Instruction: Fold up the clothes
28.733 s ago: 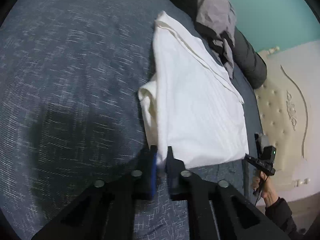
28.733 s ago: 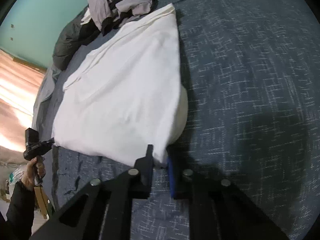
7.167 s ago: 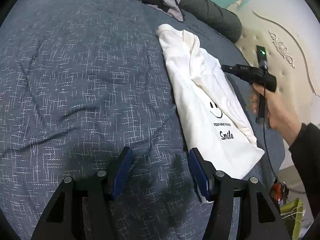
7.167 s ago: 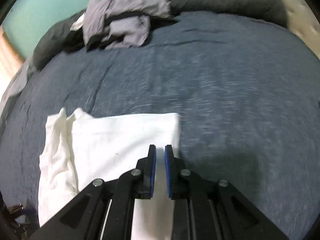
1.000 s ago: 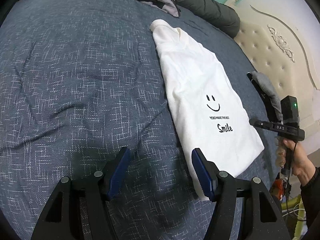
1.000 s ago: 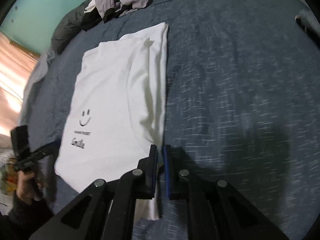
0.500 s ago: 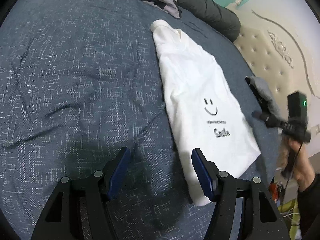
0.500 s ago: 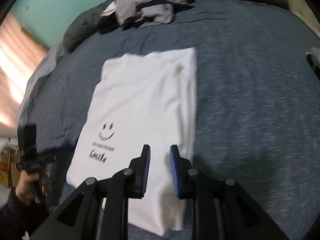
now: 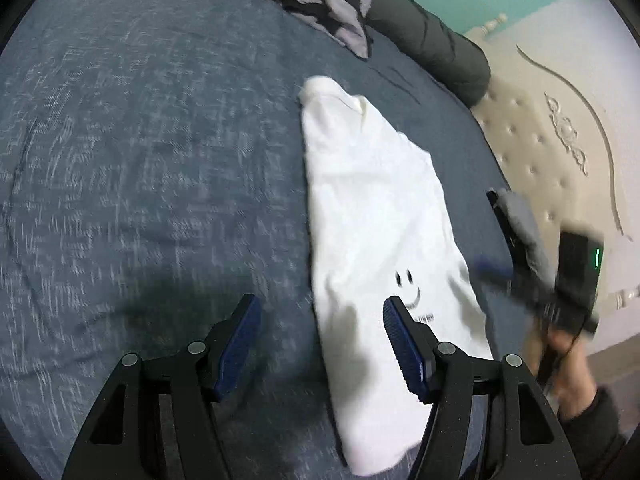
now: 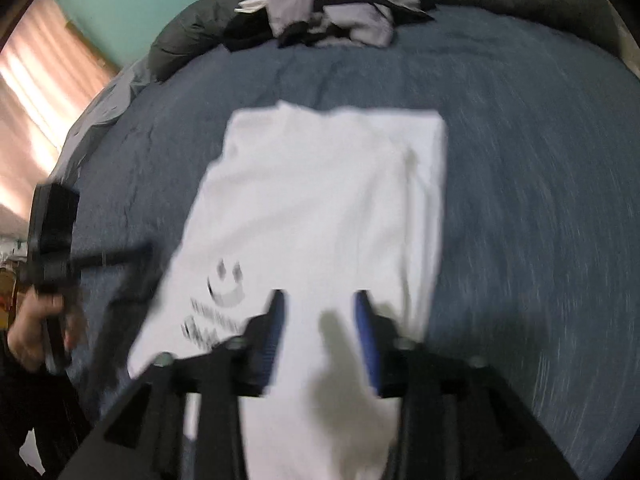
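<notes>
A white T-shirt (image 10: 320,208) with a smiley face and black lettering is lying flat on the blue bed cover (image 9: 140,160), folded into a long narrow panel, its sleeves tucked in. The left hand-held gripper (image 9: 320,344) is hovering low over the T-shirt's hem end with its blue-padded jaws spread wide and gripping nothing; one pad is sitting over the bare cover beside the T-shirt's long edge, the other over the printed part. The right hand-held gripper (image 10: 320,332) is pointing along the T-shirt from the hem end toward the collar, jaws parted about halfway and empty, casting a shadow on the white cloth just under them. In the right wrist view the person's left hand (image 10: 36,332) is wrapping the left tool's handle, off to the side of the T-shirt's print; the frame is blurred. Beyond the T-shirt's collar end, a heap of grey and black clothes (image 10: 340,4) is lying against a dark bolster (image 9: 432,44).
</notes>
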A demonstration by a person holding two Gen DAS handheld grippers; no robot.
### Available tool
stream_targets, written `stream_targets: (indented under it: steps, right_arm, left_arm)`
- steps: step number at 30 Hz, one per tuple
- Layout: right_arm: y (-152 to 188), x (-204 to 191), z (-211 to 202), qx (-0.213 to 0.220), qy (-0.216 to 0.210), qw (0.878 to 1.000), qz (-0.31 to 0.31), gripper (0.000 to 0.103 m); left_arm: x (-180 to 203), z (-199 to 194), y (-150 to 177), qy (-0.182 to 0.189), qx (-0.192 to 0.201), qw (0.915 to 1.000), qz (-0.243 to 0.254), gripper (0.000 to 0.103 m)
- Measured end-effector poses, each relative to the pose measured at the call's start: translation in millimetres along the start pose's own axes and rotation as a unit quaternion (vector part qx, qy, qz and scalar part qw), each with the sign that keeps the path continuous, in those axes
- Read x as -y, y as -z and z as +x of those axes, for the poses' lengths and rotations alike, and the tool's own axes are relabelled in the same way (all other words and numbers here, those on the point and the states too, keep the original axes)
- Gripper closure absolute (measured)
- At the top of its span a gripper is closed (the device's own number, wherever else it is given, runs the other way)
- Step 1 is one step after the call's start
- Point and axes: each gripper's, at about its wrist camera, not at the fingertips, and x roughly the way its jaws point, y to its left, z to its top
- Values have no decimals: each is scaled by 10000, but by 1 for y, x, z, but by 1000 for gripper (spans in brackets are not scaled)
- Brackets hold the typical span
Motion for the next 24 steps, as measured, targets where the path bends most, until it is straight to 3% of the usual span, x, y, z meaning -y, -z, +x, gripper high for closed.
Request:
stream_targets:
  steps: [7,9,14,20,24]
  right_arm:
    - [-92,-57,40,-43,65,9939,-1097,61]
    - [-114,-72,54,-78,59,9906,-1362,56]
    - [-150,-93,87,-247,323,9835,-1762,52]
    - [-175,-104,127,-645,552,9757,-2020,52]
    - [-178,-107,146,-838,672,9698,-2191,52]
  left_arm:
    - [8,-1,44,-130,-143,9998,55,35]
    - [10,-2,55,-142,-132,9998,96,35]
    - [17,2,66,-143,-150,9991,375,35]
    - [9,6,72,-8,-167,9993,332,37]
    - [6,8,75,93,-175,9992,349,53]
